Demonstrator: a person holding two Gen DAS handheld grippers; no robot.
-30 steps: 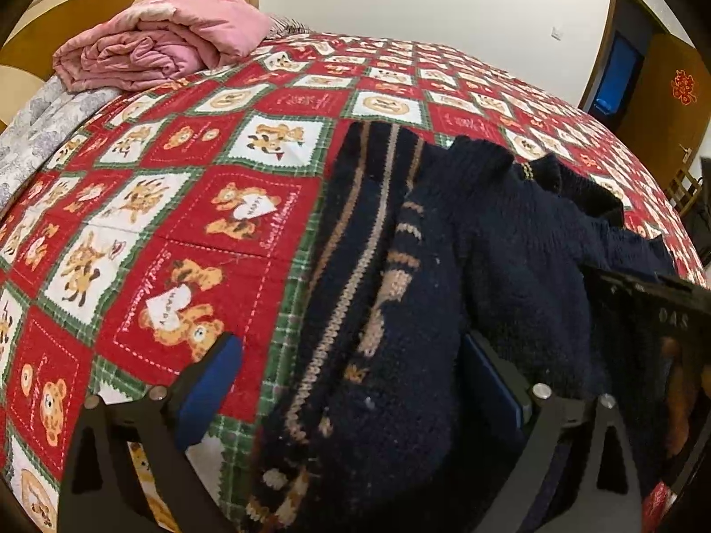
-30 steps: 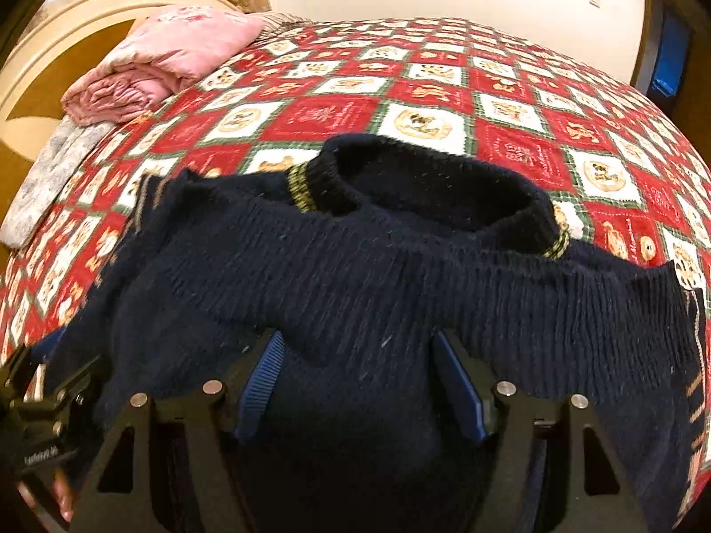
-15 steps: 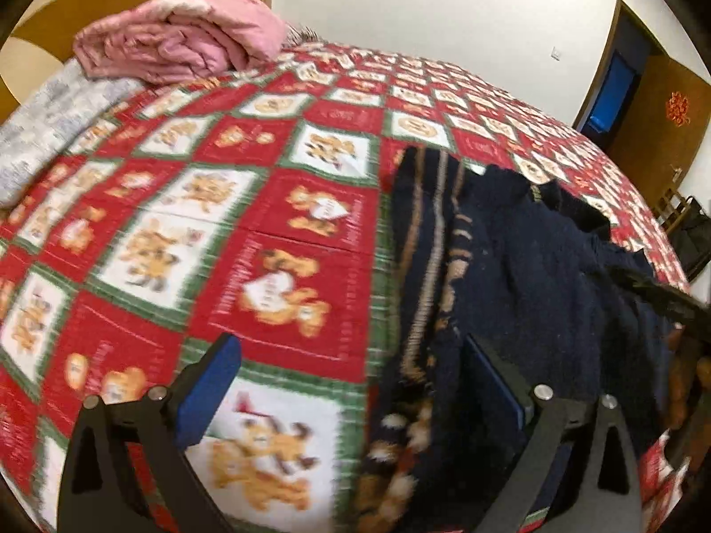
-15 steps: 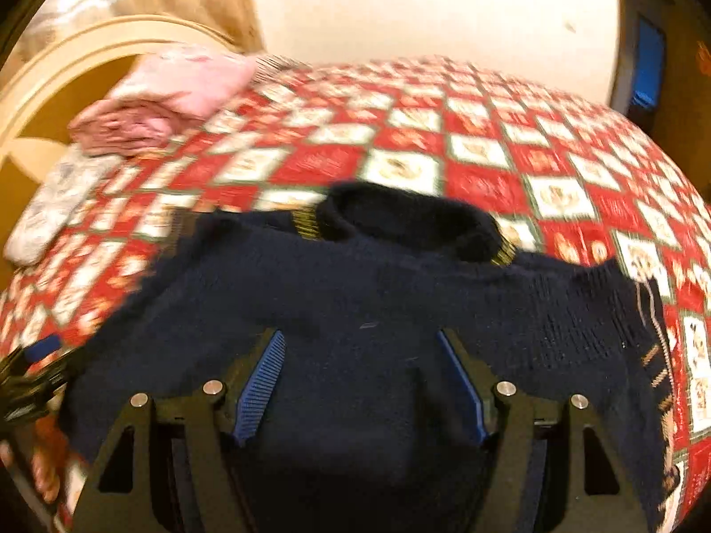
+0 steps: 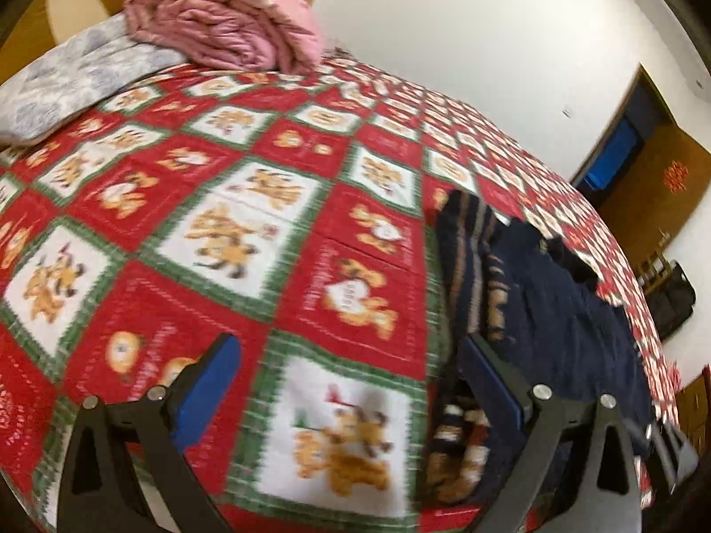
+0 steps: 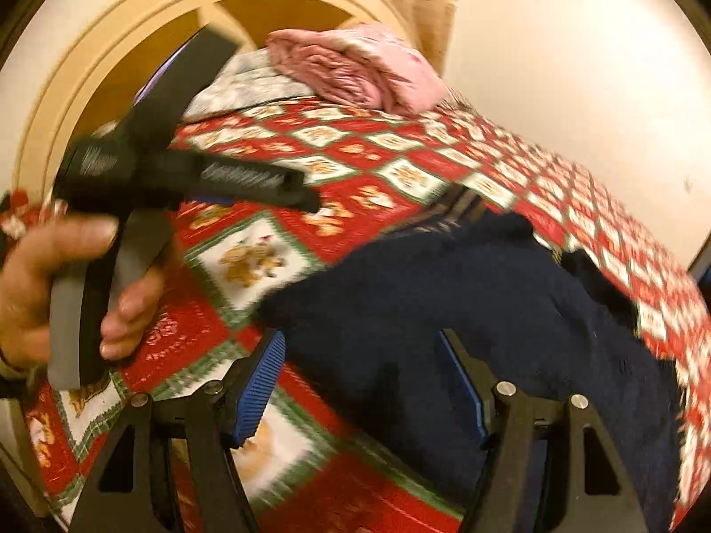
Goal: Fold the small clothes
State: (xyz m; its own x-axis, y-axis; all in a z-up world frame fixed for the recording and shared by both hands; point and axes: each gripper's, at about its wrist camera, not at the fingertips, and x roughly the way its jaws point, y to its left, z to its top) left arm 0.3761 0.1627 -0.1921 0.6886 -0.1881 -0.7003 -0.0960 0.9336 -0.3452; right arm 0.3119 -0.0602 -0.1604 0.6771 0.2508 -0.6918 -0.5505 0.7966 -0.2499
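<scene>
A navy knitted sweater (image 5: 546,311) with tan-striped trim lies spread on the red patchwork quilt (image 5: 249,231). My left gripper (image 5: 351,377) hangs open over bare quilt, its right finger beside the sweater's striped edge and nothing between the pads. In the right wrist view the sweater (image 6: 444,293) fills the middle and right. My right gripper (image 6: 362,382) is open above the sweater's left edge, and its pads do not press on the cloth. At the left of that view a hand (image 6: 40,293) holds the left tool's black frame (image 6: 146,169). Both views are blurred.
A folded pink blanket (image 5: 222,26) rests on a grey patterned pillow (image 5: 75,84) at the head of the bed, before a rounded headboard (image 6: 89,71). A white wall and a wooden door (image 5: 657,177) lie beyond the bed on the right.
Both grippers have swung left and rolled. The left one moved off the sweater onto bare quilt. The right one moved to the sweater's left edge, and the hand with the left tool came into its view.
</scene>
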